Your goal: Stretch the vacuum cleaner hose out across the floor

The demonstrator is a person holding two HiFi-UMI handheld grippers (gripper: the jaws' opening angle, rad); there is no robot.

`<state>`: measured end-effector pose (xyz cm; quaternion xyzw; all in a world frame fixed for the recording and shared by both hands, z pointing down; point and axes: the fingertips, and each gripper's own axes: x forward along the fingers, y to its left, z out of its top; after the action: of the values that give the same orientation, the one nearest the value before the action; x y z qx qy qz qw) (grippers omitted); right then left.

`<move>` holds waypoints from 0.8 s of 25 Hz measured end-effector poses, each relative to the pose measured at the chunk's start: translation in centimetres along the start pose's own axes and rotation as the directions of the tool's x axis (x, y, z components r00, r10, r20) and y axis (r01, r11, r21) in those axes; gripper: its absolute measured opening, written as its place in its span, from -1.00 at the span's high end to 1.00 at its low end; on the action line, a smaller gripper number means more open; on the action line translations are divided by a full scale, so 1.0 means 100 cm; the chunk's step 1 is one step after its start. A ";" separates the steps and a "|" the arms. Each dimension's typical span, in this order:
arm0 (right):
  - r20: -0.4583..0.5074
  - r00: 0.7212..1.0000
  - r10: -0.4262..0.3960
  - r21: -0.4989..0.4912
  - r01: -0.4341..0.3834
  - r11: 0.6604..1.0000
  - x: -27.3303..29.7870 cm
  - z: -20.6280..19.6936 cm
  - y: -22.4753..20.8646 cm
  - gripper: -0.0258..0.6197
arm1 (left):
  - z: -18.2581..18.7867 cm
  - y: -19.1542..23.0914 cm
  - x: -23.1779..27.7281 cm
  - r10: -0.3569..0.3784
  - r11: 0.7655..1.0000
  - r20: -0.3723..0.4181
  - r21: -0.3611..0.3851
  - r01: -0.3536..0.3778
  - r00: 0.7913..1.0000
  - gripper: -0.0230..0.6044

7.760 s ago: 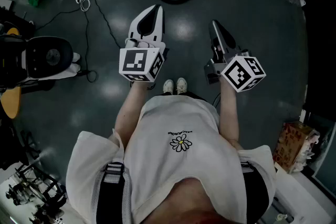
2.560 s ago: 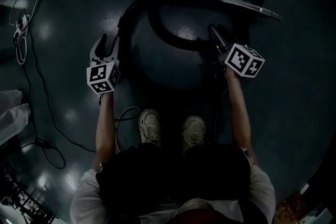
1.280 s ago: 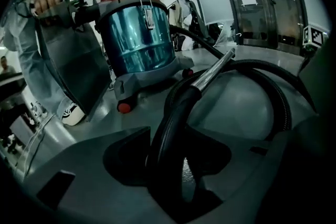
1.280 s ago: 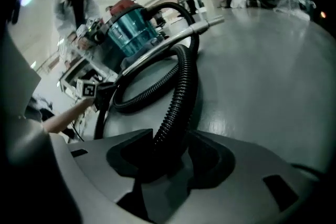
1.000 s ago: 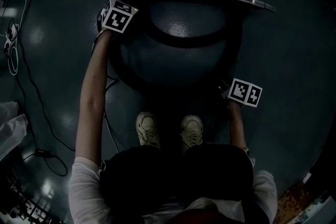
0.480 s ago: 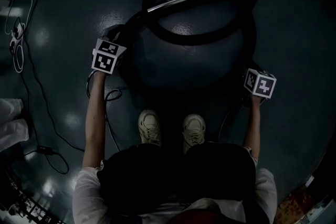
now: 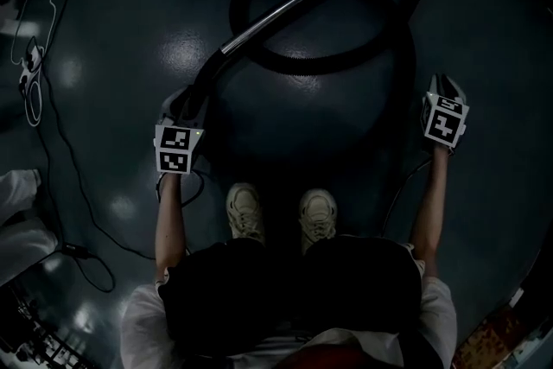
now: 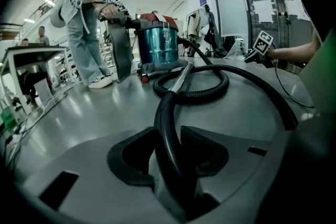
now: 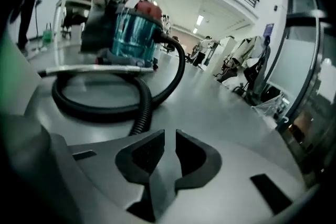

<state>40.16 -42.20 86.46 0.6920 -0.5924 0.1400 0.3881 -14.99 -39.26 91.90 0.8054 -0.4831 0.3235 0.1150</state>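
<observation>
Black ribbed vacuum hose (image 7: 333,65) coiled on the glossy dark grey floor (image 7: 104,56), one end in the left gripper (image 7: 179,104).
Hose loops once ahead of the person's pale shoes (image 7: 246,212); the chrome wand (image 7: 294,0) runs diagonally over the loop, and its black curved handle (image 8: 165,123) sits in the left jaws, which have just been closing and are clamped on it. Far end runs to the teal canister vacuum (image 8: 157,44), with a standing person (image 8: 89,23) beside it. Right gripper (image 7: 445,84) is well right of the coil, jaws together with nothing between them. Thin cables (image 7: 52,99) trail along the floor at left.
</observation>
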 end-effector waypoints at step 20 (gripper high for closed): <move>0.238 0.741 0.628 0.237 -0.672 0.702 -0.066 0.087 0.208 0.67 | 0.172 -0.060 0.165 -0.293 0.888 -0.016 0.367 0.278 0.956 0.35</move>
<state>16.82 -43.54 84.12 0.4973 -0.7946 0.3100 0.1587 2.51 -56.39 89.90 0.8812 -0.2931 0.3710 -0.0002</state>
